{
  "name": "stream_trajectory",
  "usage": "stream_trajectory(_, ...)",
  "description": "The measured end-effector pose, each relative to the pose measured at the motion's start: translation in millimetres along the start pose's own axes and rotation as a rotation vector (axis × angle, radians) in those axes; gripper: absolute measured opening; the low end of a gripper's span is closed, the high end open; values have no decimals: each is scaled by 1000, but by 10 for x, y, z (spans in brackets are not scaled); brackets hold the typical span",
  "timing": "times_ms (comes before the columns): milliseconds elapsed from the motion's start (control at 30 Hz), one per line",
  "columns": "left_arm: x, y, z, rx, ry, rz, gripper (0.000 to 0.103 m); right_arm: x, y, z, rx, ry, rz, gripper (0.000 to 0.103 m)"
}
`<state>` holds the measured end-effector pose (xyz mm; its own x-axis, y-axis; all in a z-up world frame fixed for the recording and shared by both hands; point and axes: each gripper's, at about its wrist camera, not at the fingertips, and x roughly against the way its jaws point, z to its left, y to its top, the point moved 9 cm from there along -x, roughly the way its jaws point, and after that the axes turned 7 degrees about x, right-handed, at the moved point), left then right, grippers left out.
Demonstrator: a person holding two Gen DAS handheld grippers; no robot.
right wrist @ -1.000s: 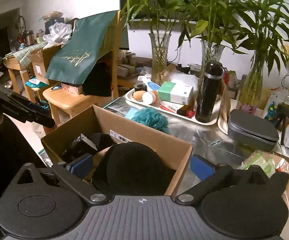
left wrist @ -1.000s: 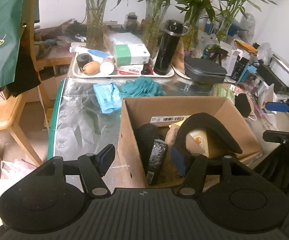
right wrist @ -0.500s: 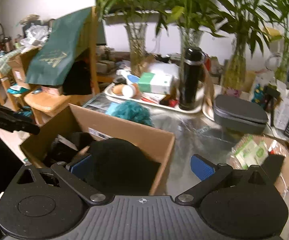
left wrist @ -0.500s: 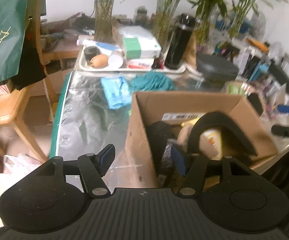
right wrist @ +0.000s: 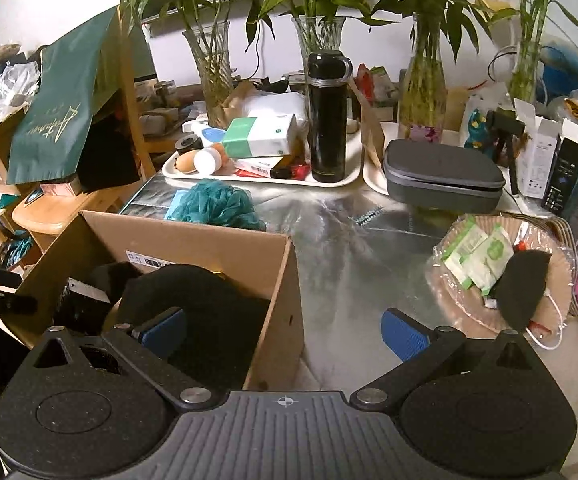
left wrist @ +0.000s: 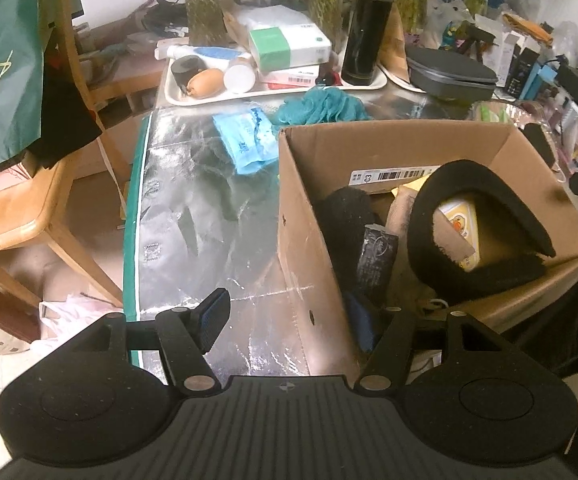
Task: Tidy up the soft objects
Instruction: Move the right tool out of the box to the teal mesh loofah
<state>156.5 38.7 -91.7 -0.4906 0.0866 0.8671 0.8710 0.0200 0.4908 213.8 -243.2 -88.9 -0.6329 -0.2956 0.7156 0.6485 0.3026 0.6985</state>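
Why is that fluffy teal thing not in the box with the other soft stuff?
The teal bath pouf lies loose on the silver table cover, just behind the cardboard box. The black hat is already inside, so the pouf looks left out.

The cardboard box [left wrist: 393, 148] sat on the counter [left wrist: 209, 240], with the curved pad [left wrist: 485, 276] inside it (propped against the near wall). Behind the box lay the mesh sponge [right wrist: 219, 204] and, left of it, the wipes packet [left wrist: 247, 138]. Further back, the tray [right wrist: 265, 178] carried the flask [right wrist: 327, 118]. Right of the box, the basket [right wrist: 501, 276] held a mask [right wrist: 523, 288].
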Motion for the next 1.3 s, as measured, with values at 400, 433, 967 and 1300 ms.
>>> stream_trajectory(400,-6,365,13,81,-62,-117,62,-253,288,60,43,21,-34,103)
stream_trajectory(433,-22,398,12,81,-61,-123,62,-277,321,70,49,25,-40,103)
stream_trajectory(967,-377,1048,53,142,-109,-186,62,-783,905,-65,170,0,-66,103)
stream_trajectory(1300,-632,1295,112,163,-106,-203,62,-1235,946,-214,181,70,-53,103)
